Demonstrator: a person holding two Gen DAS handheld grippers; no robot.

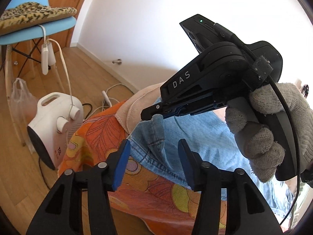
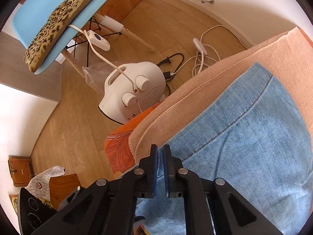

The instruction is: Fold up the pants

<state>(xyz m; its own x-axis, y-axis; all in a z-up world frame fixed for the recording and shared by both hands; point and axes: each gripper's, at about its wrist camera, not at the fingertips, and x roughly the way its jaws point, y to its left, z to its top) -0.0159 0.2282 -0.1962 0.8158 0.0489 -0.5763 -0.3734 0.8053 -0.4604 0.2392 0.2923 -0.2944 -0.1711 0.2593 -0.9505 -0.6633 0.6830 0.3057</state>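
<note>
Over the orange cover, your right gripper (image 1: 154, 115) pinched the pants (image 1: 195, 137); your left gripper (image 1: 154, 162) stood released.

I am in a room of a home. Wooden floorboards (image 2: 82, 113) run to plain white walls, where a doorstop (image 2: 207, 0) sits. A blue chair (image 2: 37, 11) carries a leopard-print cushion (image 2: 64, 19), and a small white fan heater (image 2: 135, 92) stands on the floor beside loose white cables (image 2: 203, 45) (one ends in a black plug). An orange flowered bedspread (image 1: 148, 195) lies under me.
</note>
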